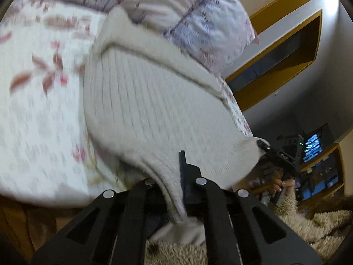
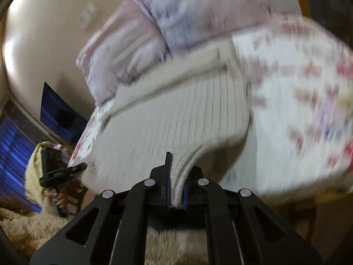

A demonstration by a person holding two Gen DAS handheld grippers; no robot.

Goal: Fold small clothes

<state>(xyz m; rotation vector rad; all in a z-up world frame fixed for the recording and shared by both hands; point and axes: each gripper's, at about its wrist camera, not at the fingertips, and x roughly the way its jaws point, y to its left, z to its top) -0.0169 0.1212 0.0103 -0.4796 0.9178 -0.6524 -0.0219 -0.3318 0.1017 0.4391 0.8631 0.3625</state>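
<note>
Knitwear fills both views: a white ribbed sweater (image 1: 141,101) lies on a bed covered by a floral sheet (image 1: 39,92), with a pale lilac pillow (image 1: 198,15) just behind it. You hold the near hem at two corners, probably so the edge stays taut and square for folding it away from you across the body. Your left gripper (image 1: 176,187) is clamped on one corner, the knit bunched between its fingers and trailing down below them. Your right gripper (image 2: 176,183) pinches several stacked layers of the other corner. Both tools sit low at the bed's edge, pointing forward and slightly up over the mattress, above a shaggy beige rug (image 2: 26,225). Both views are blurred.
</note>
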